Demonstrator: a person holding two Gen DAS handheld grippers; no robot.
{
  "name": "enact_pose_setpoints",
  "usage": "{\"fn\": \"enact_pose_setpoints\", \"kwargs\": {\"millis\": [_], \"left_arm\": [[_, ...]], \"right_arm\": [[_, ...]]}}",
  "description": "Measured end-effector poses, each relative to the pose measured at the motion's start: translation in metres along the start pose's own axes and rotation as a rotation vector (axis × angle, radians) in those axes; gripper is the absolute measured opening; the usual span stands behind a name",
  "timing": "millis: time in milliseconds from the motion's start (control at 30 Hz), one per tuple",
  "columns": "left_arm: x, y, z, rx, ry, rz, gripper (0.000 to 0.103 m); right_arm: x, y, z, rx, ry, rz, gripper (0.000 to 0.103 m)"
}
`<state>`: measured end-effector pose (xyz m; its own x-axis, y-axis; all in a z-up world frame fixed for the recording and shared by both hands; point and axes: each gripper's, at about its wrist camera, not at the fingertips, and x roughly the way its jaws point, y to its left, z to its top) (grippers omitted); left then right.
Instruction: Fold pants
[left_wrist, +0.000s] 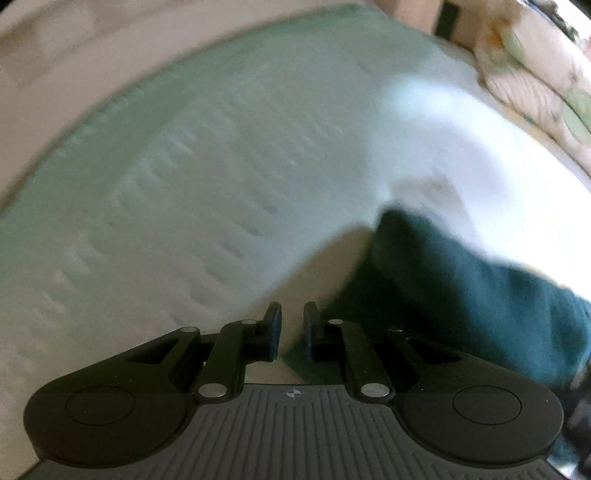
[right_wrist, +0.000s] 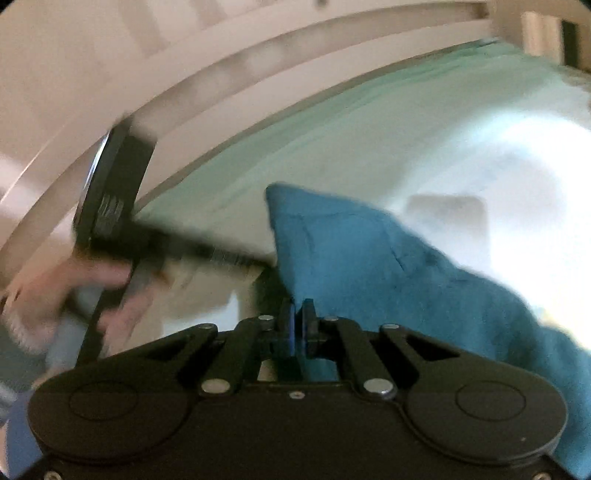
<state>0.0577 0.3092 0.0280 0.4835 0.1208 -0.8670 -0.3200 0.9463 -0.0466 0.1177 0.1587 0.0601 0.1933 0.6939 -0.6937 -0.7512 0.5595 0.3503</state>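
Note:
The teal pants (left_wrist: 461, 288) lie bunched on a pale green bedsheet (left_wrist: 221, 147), running from the right down under my left gripper (left_wrist: 292, 321). Its jaws stand almost together, with a dark teal edge of cloth low in the narrow gap. In the right wrist view the pants (right_wrist: 369, 266) rise in a peaked fold, and my right gripper (right_wrist: 297, 317) is shut on their near edge, blue cloth showing between the pads. A person's hand (right_wrist: 110, 273) at the left holds the other gripper, blurred, its tips reaching to the pants' left edge.
A beige patch (left_wrist: 325, 266) shows beside the pants. A flowered quilt or pillow (left_wrist: 535, 81) is piled at the far right of the bed. White rails (right_wrist: 221, 85) run along the bed's far side. Bright light washes out the sheet (right_wrist: 517, 166) at the right.

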Motion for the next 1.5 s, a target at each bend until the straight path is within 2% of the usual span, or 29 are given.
{"fn": "enact_pose_setpoints", "kwargs": {"millis": [67,167,233,300,333,433,467,533,600,700,833,1000,1233,1267,1300,1333,1433,1500], "left_arm": [[-0.016,0.003,0.003,-0.006,-0.05,0.043,0.013],[-0.037,-0.006,0.006,0.041,-0.119,0.085,0.013],[-0.042,-0.018,0.011,0.091,-0.145,0.068,0.013],[-0.038,-0.033,0.013,0.16,-0.123,0.011,0.013],[-0.034,-0.04,0.014,0.191,-0.11,-0.006,0.013],[-0.021,-0.065,0.012,0.297,-0.071,-0.043,0.013],[-0.017,-0.071,0.011,0.317,-0.056,-0.062,0.013],[-0.008,-0.081,0.008,0.342,-0.018,-0.112,0.013],[0.001,-0.089,0.001,0.351,0.016,-0.154,0.013],[0.017,-0.095,-0.009,0.372,0.076,-0.168,0.013],[0.04,-0.099,-0.024,0.422,0.177,-0.158,0.014],[0.042,-0.095,-0.029,0.412,0.179,-0.163,0.014],[0.048,-0.107,-0.022,0.459,0.186,-0.138,0.014],[0.047,-0.106,-0.021,0.454,0.189,-0.139,0.014],[0.048,-0.106,-0.021,0.448,0.191,-0.14,0.014],[0.048,-0.106,-0.02,0.442,0.194,-0.143,0.014],[0.047,-0.104,-0.016,0.429,0.196,-0.151,0.014],[0.041,-0.103,-0.011,0.427,0.173,-0.147,0.013]], "right_arm": [[0.02,0.007,-0.01,-0.031,0.057,-0.002,0.009],[0.054,0.005,-0.023,-0.007,0.13,-0.01,0.009],[0.069,0.003,-0.027,0.01,0.153,-0.024,0.012],[0.068,0.0,-0.027,0.029,0.136,-0.004,0.02],[0.062,-0.002,-0.028,0.045,0.126,0.007,0.02],[0.031,-0.009,-0.026,0.073,0.085,0.027,0.028],[0.02,-0.012,-0.025,0.076,0.066,0.021,0.035],[-0.011,-0.024,-0.027,0.089,0.026,0.001,0.041],[-0.038,-0.041,-0.029,0.119,-0.009,-0.019,0.041],[-0.076,-0.083,-0.028,0.211,-0.066,-0.096,0.041],[-0.099,-0.149,-0.023,0.347,-0.115,-0.248,0.057],[-0.084,-0.21,-0.017,0.424,-0.027,-0.34,0.06],[-0.049,-0.225,-0.023,0.416,0.113,-0.238,0.06],[-0.051,-0.222,-0.027,0.398,0.104,-0.24,0.054],[-0.057,-0.217,-0.03,0.37,0.083,-0.244,0.041],[-0.061,-0.211,-0.031,0.344,0.069,-0.251,0.01],[-0.089,-0.187,-0.045,0.272,-0.016,-0.263,0.008],[-0.102,-0.167,-0.056,0.214,-0.036,-0.269,0.008]]}}
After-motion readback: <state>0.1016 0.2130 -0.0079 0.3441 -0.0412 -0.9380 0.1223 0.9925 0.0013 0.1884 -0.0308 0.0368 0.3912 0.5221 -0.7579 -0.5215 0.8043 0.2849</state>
